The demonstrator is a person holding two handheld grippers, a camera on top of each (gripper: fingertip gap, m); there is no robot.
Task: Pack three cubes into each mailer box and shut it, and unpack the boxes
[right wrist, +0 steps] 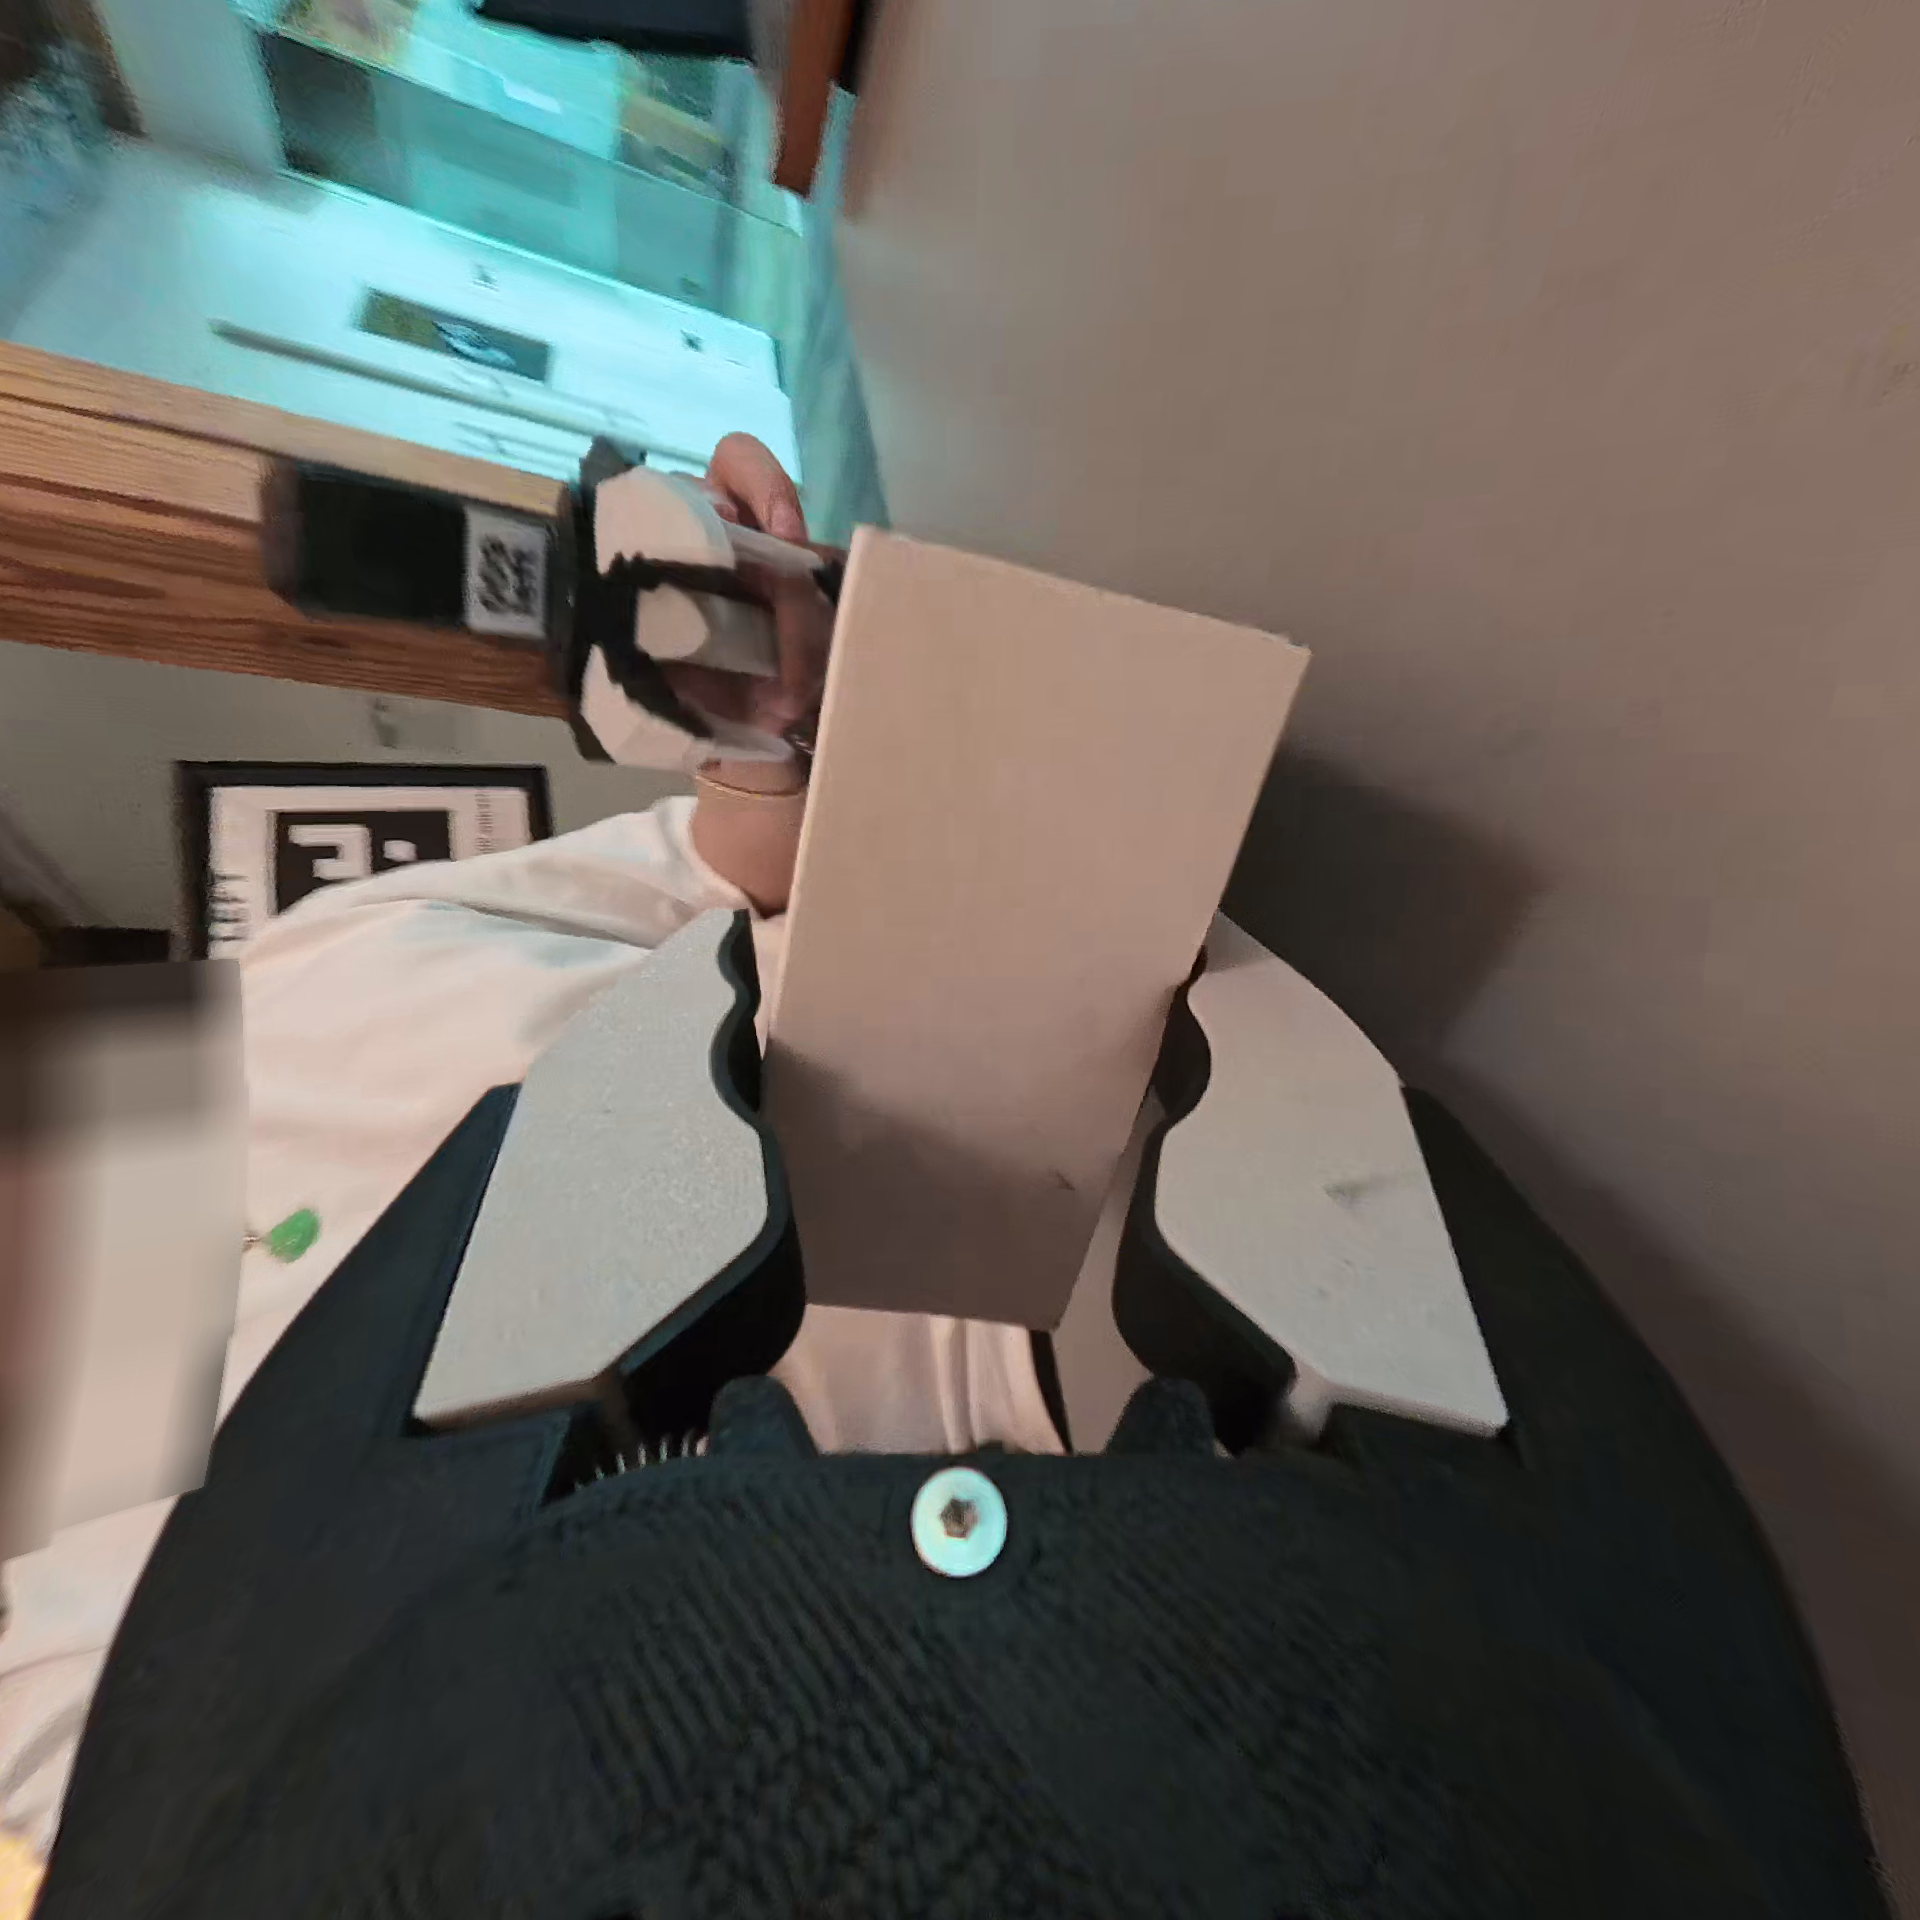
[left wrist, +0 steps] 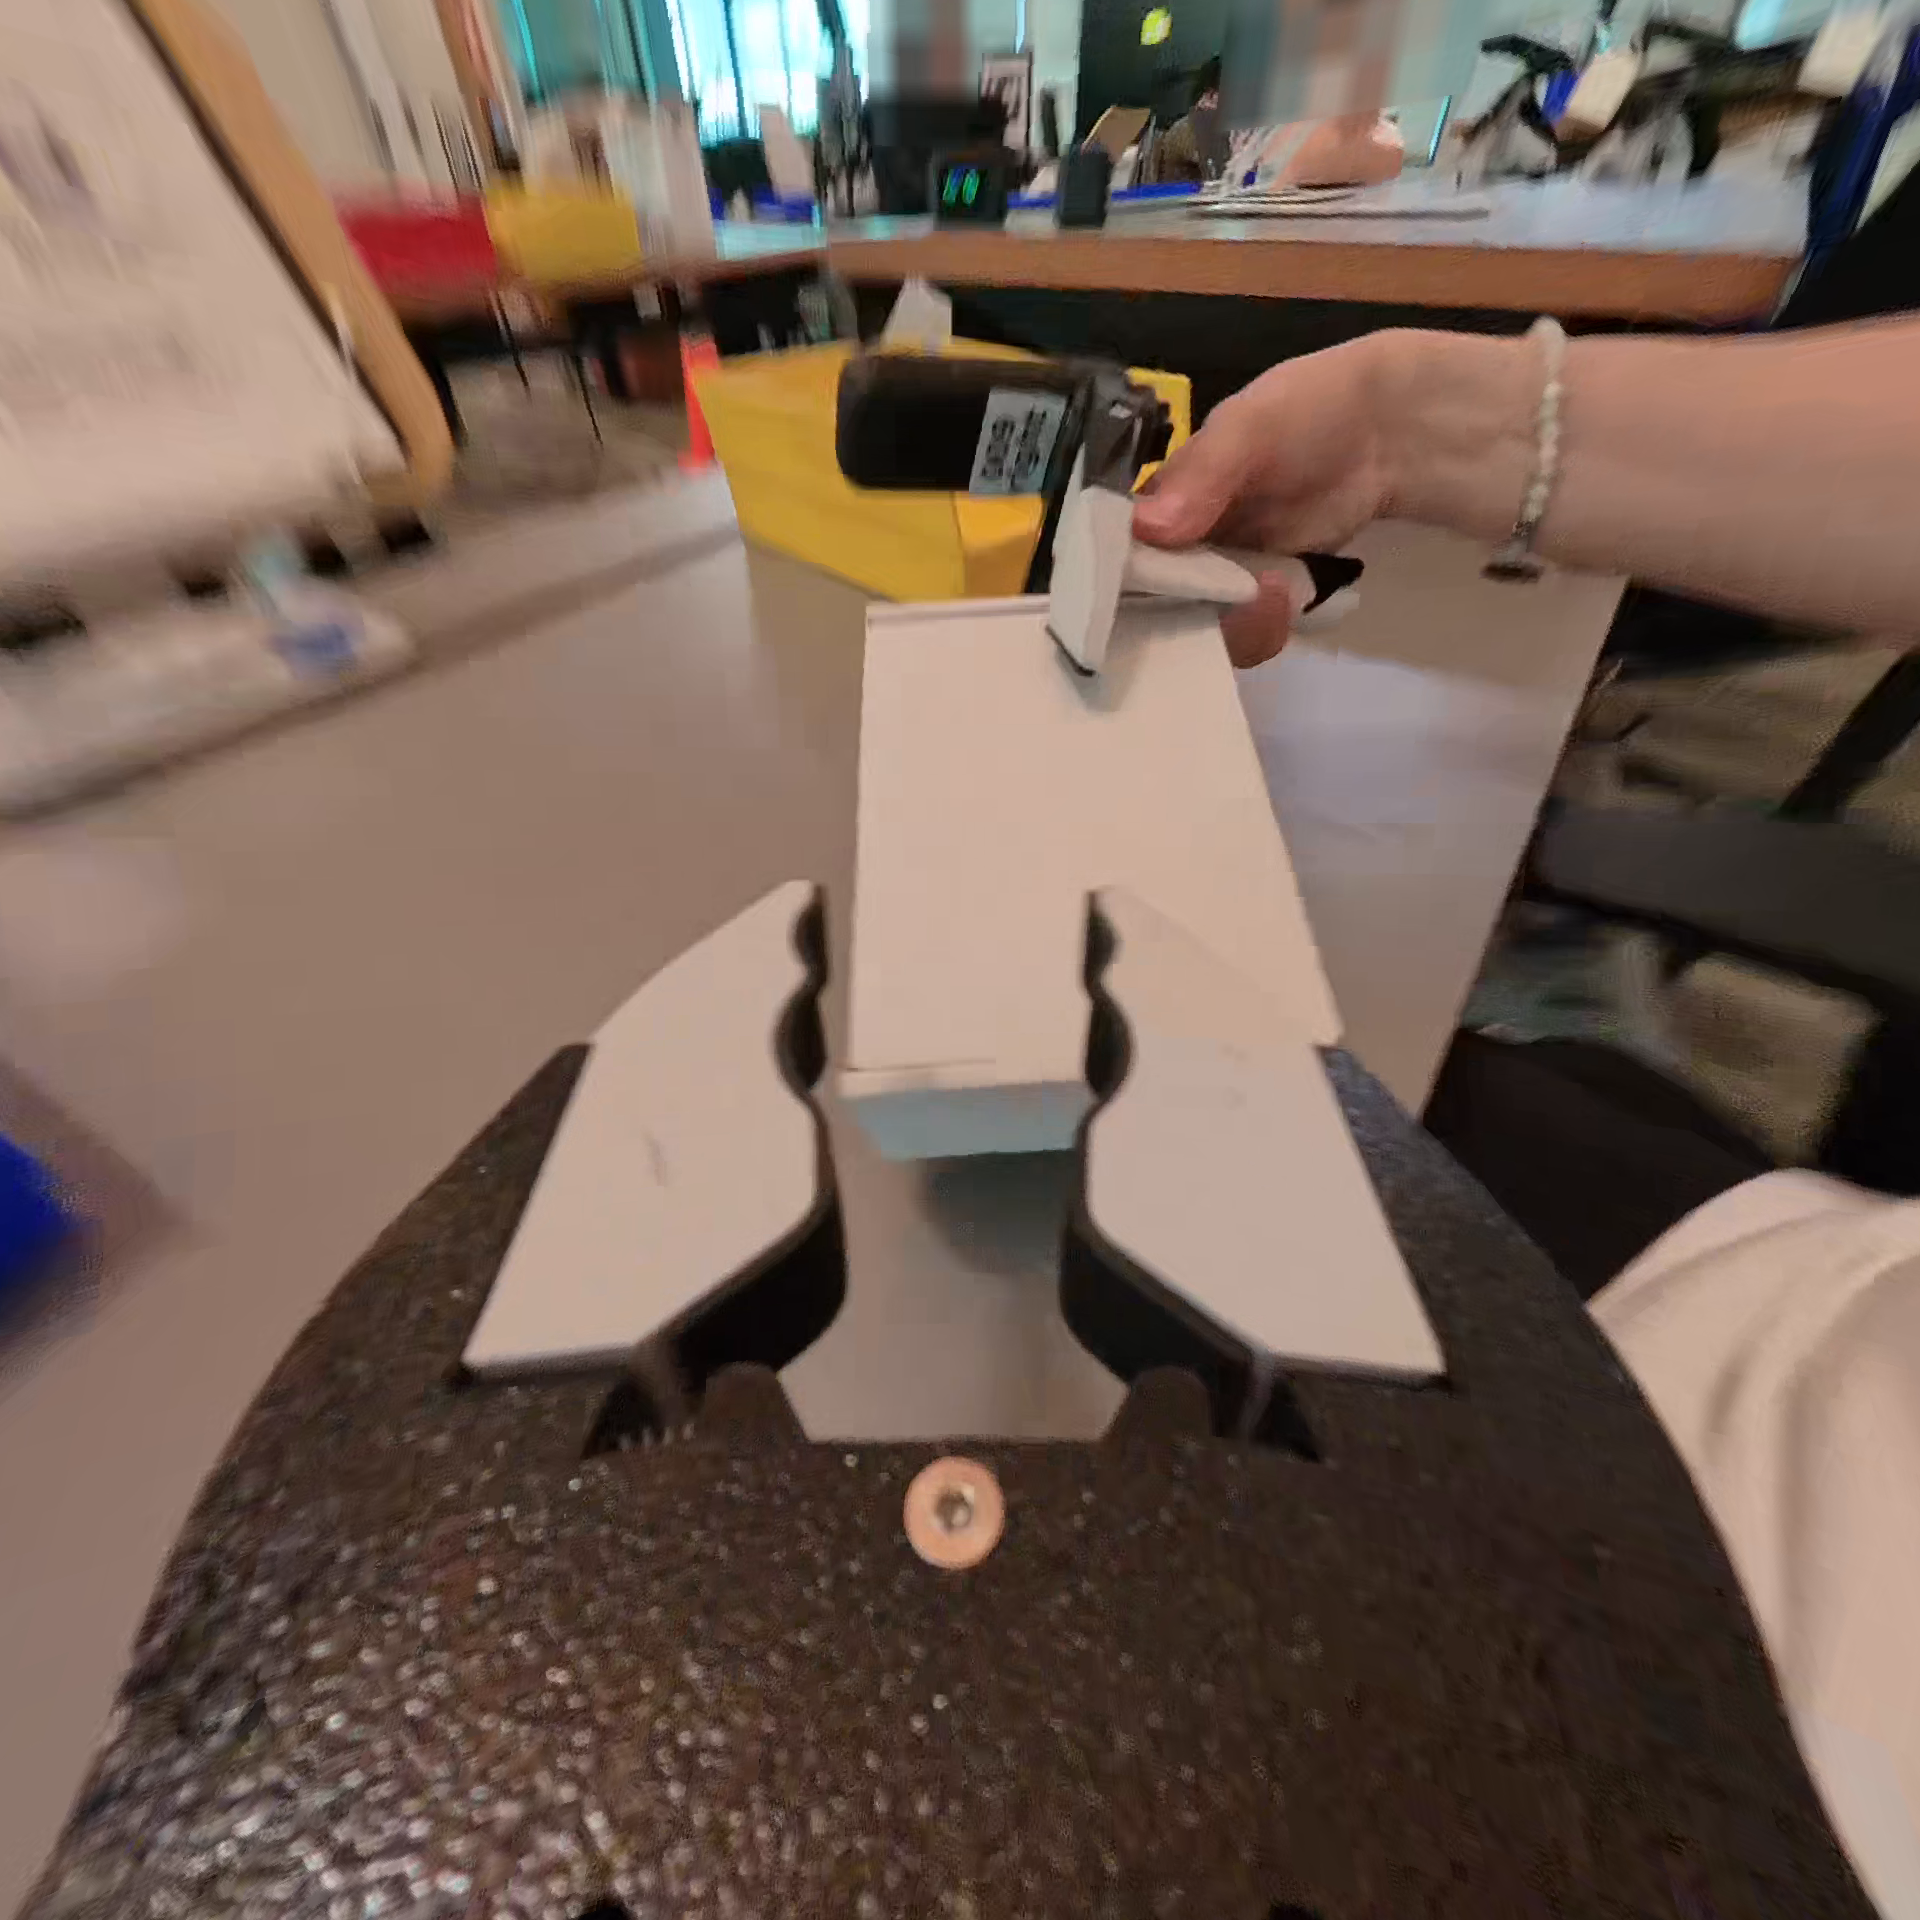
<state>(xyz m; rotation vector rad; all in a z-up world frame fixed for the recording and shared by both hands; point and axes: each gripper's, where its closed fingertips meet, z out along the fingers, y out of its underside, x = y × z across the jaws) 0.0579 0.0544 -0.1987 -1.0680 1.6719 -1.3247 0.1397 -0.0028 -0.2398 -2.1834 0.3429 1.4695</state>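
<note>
From my left gripper I looked along a closed white mailer box held lengthwise between the two tools. My fingers sat on either side of its near end, clamped against it. At the far end the right gripper pinched the box's upper corner, with the person's hand and a beaded bracelet behind it. Only this view showed the grey table beneath the box and a yellow bin just past its far end; the rest of the room was blurred.

The camera on my right gripper was rolled sideways, so the table rose like a wall on the right. Here the box looked tan in shadow, and my two fingers were closed against its side faces. Beyond its far edge I saw the left gripper, though where it met the box was hidden behind the cardboard. This view alone took in the person's white shirt and a black-and-white marker board under a wooden ledge. Neither camera let me see inside the box, so I could not tell whether any cubes were in it.
</note>
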